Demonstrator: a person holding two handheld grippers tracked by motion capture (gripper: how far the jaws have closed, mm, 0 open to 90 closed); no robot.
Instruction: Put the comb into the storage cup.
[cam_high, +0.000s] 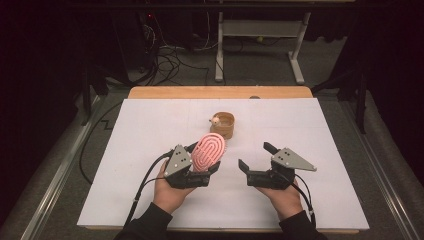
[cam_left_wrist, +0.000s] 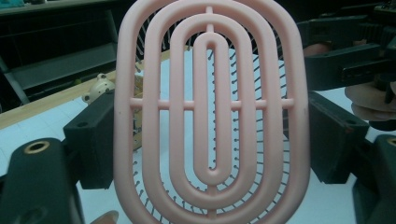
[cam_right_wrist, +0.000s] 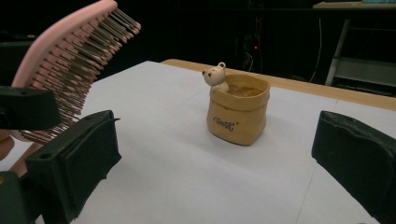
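Note:
My left gripper (cam_high: 205, 159) is shut on a pink oval hairbrush (cam_high: 209, 150) and holds it tilted above the white table. In the left gripper view the brush's ribbed back (cam_left_wrist: 127, 140) faces the camera, with both black jaws pressing on its sides. Its bristles (cam_right_wrist: 79, 65) point toward the table's middle. My right gripper (cam_high: 255, 156) hovers to the right of the brush, open, with nothing between its jaws (cam_right_wrist: 215, 154). Beyond both grippers stands a tan pouch-shaped cup (cam_high: 223, 125) with a small bear figure (cam_right_wrist: 215, 74) on its rim.
The white sheet (cam_high: 150, 125) covers most of a wooden table, whose far edge (cam_high: 220, 92) shows bare. A white desk frame (cam_high: 260, 30) and cables lie on the floor behind. My right gripper's body (cam_left_wrist: 345, 60) appears at the upper right of the left gripper view.

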